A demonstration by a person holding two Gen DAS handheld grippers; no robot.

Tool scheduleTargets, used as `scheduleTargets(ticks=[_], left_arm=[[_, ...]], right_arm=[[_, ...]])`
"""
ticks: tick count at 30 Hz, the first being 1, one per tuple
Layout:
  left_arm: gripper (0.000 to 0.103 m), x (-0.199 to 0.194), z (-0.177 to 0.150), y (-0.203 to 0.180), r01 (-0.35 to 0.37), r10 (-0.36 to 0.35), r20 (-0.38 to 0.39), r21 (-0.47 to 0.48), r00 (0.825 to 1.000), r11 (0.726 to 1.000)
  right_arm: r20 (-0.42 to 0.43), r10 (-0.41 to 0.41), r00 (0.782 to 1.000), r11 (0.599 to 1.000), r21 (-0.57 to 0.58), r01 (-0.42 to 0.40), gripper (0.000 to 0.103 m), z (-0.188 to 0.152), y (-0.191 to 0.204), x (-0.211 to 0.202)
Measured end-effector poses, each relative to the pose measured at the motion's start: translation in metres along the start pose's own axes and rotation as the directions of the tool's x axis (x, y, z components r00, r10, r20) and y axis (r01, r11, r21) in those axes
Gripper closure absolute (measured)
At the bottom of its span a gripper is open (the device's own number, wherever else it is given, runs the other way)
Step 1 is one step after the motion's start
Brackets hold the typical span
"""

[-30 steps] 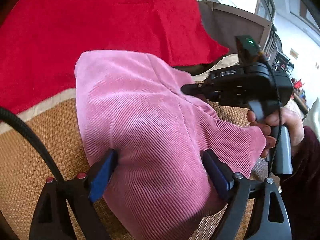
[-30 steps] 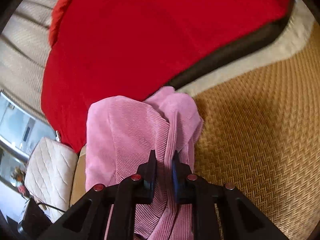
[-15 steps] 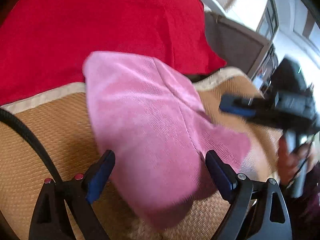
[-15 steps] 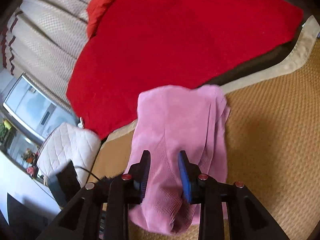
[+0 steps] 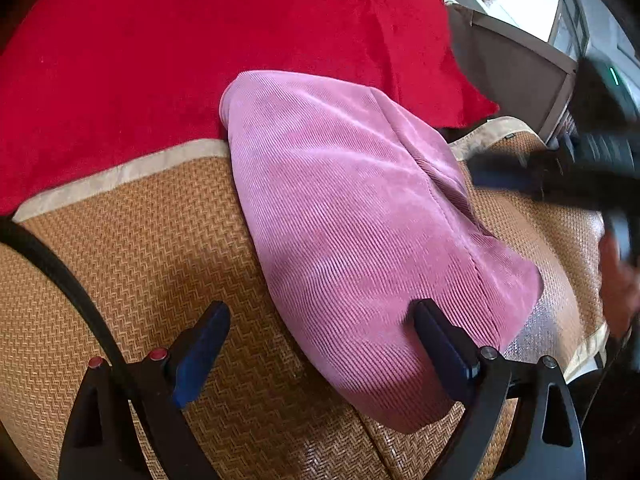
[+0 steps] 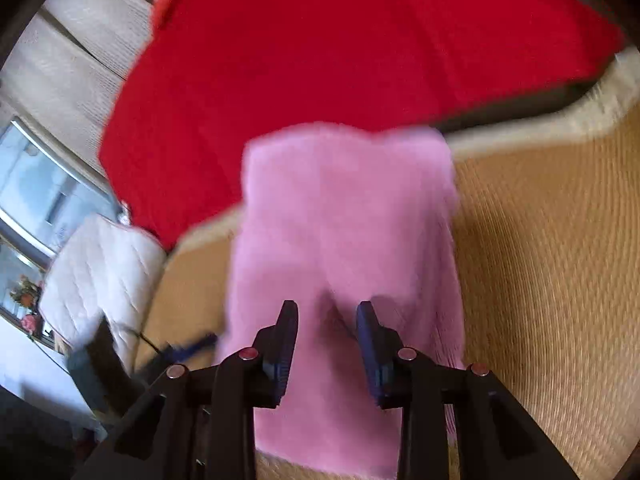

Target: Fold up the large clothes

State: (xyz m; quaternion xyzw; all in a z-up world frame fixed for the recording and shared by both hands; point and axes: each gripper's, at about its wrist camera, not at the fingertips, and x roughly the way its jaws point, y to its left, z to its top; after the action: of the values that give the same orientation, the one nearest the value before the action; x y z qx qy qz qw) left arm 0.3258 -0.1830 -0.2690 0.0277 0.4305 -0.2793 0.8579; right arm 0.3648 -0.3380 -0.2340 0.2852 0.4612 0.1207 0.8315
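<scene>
Pink corduroy garment (image 5: 360, 220) folded on woven mat (image 5: 140, 240); both hand-held grippers, left (image 5: 320, 344) opening, right (image 6: 327, 334), apart, empty.

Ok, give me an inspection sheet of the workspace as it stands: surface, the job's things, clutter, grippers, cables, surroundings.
Surface: woven straw mat with a pale cloth border.
Job's things: pink corduroy garment lying folded on the mat; red cloth spread behind it.
Clutter: nothing seen.
Grippers: left gripper wide open, its jaws opening, gripping nothing; right gripper open, pads clear of the pink fabric below.
Cables: black cable crossing the mat at the left.
Surroundings: white quilted cushion, window beyond.
</scene>
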Motion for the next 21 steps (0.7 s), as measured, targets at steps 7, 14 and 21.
scheduleTargets(ticks=[7, 14, 21], left_arm=[[0.004, 0.011, 0.003, -0.007, -0.033, 0.032, 0.017, 0.017, 0.999, 0.999], [0.004, 0.013, 0.001, -0.014, -0.077, 0.076, 0.03, 0.035, 0.997, 0.996], [0.004, 0.01, -0.001, -0.016, -0.114, 0.114, 0.038, 0.022, 0.993, 0.993]], right_arm=[[-0.068, -0.131, 0.989, 0.99, -0.051, 0.128, 0.069, 0.062, -0.015, 0.087], [-0.103, -0.143, 0.984, 0.989, -0.05, 0.139, 0.07, 0.057, -0.027, 0.101], [-0.027, -0.05, 0.998, 0.995, -0.084, 0.047, 0.07, 0.003, 0.003, 0.029]])
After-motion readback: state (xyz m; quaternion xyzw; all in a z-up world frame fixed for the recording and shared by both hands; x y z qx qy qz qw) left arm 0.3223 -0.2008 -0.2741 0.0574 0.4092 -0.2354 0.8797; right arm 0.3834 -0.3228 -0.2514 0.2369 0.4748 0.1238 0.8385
